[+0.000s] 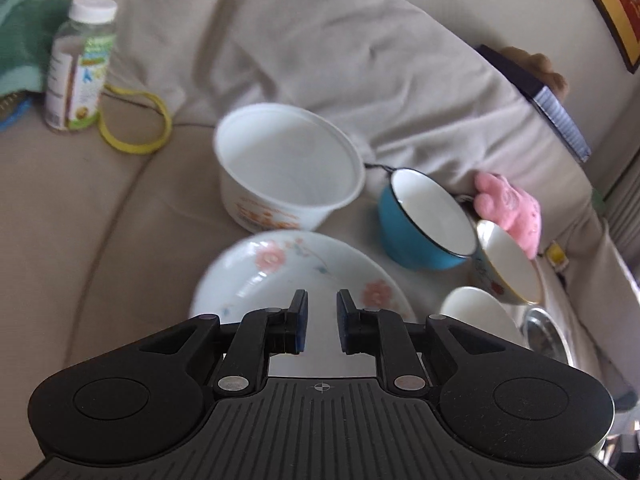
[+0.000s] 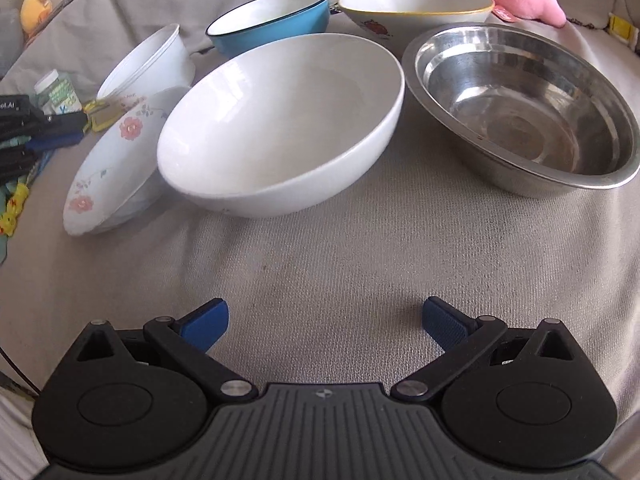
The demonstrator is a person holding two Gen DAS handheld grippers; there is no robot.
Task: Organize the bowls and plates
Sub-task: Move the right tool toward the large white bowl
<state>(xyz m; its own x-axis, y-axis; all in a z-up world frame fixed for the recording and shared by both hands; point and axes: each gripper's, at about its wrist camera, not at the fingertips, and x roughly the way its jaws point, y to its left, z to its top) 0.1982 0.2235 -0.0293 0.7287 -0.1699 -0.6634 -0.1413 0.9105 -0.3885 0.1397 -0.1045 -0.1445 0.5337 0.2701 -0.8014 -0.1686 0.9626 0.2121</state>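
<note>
1. Left wrist view: the left gripper (image 1: 322,304) hangs above the floral plate (image 1: 280,272); its jaws are drawn in as far as they go, nothing between them, only a narrow gap showing.
2. Taking the floral plate as the landmark: the white plastic tub (image 1: 288,168) stands just behind it on the beige sofa (image 1: 80,208).
3. The blue bowl (image 1: 424,224) sits behind and to the plate's right, tilted, touching the yellow-rimmed bowl (image 1: 508,264) beside it.
4. A pink plush toy (image 1: 510,204) lies just behind those two bowls; a bottle (image 1: 78,68) and yellow ring (image 1: 136,120) lie well off to the plate's far left.
5. Right wrist view: the right gripper (image 2: 324,320) has its blue pads spread wide, empty, over bare cushion.
6. Taking the large white bowl (image 2: 280,128) as the landmark: the steel bowl (image 2: 520,108) sits just to its right.
7. The floral plate (image 2: 116,168) leans against its left side, tilted.
8. The blue bowl (image 2: 272,20) and yellow-rimmed bowl (image 2: 416,8) stand behind it.
</note>
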